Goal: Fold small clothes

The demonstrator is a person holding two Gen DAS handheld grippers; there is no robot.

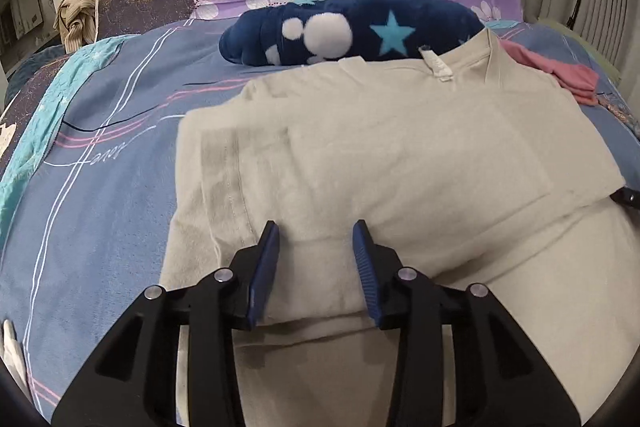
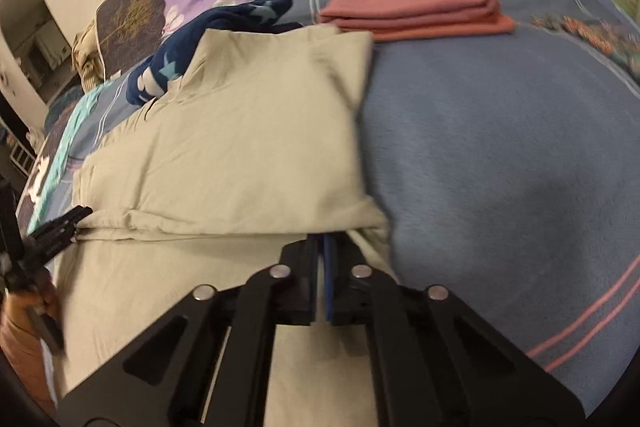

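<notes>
Two matte black plastic grippers, the left gripper and the right gripper, are seen with ribbed blue fingers, round silver screws and triangular cut-outs.

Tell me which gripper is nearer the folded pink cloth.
Right. The right gripper pinches the beige shirt edge on the pink cloth's side; the left gripper hovers over the shirt's far side.
</notes>
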